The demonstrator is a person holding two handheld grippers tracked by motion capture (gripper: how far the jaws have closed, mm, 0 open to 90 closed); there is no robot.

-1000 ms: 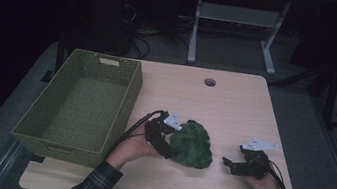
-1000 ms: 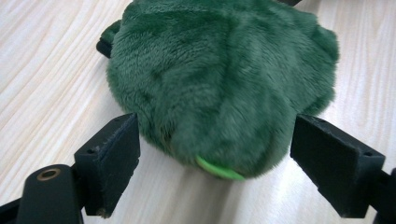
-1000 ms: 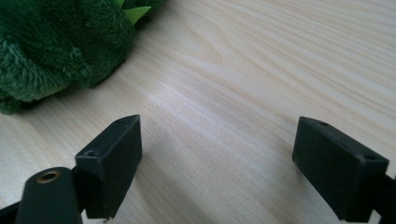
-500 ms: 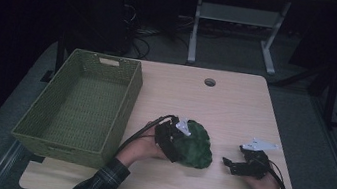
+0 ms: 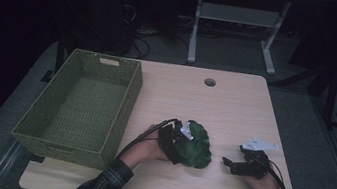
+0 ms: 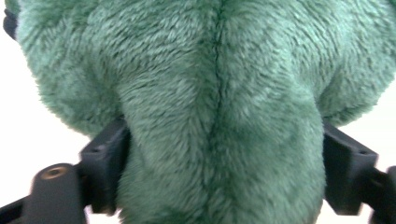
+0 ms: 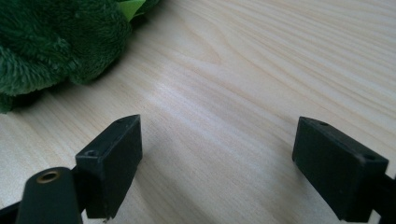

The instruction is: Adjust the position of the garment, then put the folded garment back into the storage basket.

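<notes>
Since the earlier frames the left tongs have sunk onto the green plush toy and pushed further over it, and their jaws have just been closing, with the toy between them. The right tongs are where they were.

At the left of the bench stands the green woven basket, with nothing in it, its near wall close to the person's plaid sleeve. Just right of the basket, the left hand brings its tongs against the toy's left side. In the left gripper view the plush toy bulges between the two black jaws, its fur reaching both pads; whether the pads already squeeze it I cannot tell for sure, though the toy fills the gap from pad to pad.

The toy lies on the bench near its front middle, between the two tongs. Right of it, well apart from the toy, the right tongs rest low over the wood, jaws spread wide with bare bench between them in the right gripper view, the toy off at the upper left corner.
</notes>
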